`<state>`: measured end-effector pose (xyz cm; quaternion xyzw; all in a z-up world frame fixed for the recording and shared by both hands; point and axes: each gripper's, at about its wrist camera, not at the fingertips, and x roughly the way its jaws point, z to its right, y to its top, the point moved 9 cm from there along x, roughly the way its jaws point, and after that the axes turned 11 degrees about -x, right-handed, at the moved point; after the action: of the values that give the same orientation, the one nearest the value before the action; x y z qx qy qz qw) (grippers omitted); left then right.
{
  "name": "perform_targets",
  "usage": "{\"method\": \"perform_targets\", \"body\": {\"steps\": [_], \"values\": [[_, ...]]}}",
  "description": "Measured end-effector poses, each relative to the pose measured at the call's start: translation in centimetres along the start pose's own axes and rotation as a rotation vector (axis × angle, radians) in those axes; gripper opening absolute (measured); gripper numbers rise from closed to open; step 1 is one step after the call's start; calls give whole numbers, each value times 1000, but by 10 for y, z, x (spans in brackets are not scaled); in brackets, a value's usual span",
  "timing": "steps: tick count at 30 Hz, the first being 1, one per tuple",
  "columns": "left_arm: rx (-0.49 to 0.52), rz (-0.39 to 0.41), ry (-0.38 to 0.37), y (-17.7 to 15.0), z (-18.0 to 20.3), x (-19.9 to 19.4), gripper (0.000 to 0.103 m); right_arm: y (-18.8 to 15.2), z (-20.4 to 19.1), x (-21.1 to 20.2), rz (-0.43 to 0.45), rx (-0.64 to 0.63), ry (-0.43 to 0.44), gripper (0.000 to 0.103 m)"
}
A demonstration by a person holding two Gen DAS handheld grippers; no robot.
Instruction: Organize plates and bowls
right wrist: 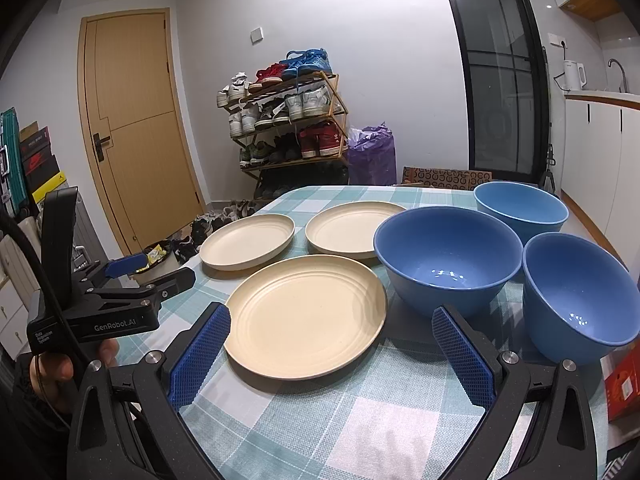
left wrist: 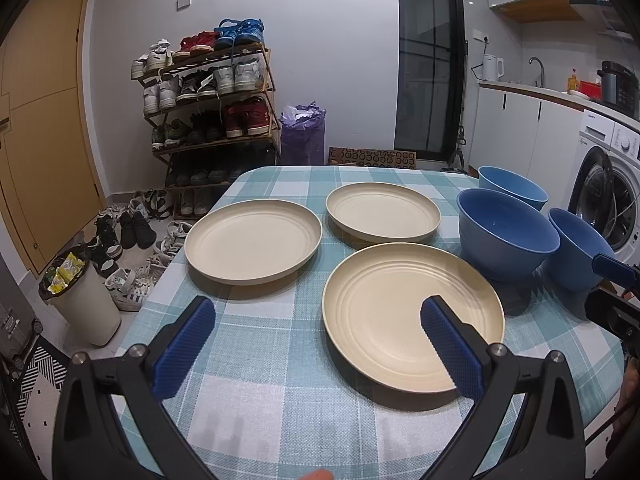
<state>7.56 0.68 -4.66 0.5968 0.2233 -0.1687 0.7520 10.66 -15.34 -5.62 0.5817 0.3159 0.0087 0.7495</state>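
Note:
Three cream plates lie apart on the teal checked tablecloth (left wrist: 280, 408): a near plate (left wrist: 412, 316) (right wrist: 308, 312), a left plate (left wrist: 252, 240) (right wrist: 248, 242) and a far plate (left wrist: 382, 212) (right wrist: 352, 228). To their right stand three blue bowls: a middle bowl (left wrist: 504, 236) (right wrist: 444, 256), a far, paler bowl (left wrist: 512, 186) (right wrist: 520, 204) and a right bowl (left wrist: 576, 248) (right wrist: 576, 292). My left gripper (left wrist: 316, 308) (right wrist: 160, 270) hovers open, short of the near plate's left side. My right gripper (right wrist: 332, 314) is open too, above the near plate's front edge and holding nothing.
Beyond the table's far edge stand a shoe rack (left wrist: 208, 100), a purple bag (left wrist: 302, 132) and loose shoes on the floor. A lined bin (left wrist: 80, 296) stands left of the table, a washing machine (left wrist: 612, 184) to the right. A red box (right wrist: 624, 376) sits beside the table's right edge.

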Motion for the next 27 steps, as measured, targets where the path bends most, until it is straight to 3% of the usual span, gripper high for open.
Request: {"method": "perform_targets", "body": {"steps": [27], "values": [[-2, -11, -2, 1, -2, 0, 103, 0, -2, -1, 1, -2, 4, 103]]}}
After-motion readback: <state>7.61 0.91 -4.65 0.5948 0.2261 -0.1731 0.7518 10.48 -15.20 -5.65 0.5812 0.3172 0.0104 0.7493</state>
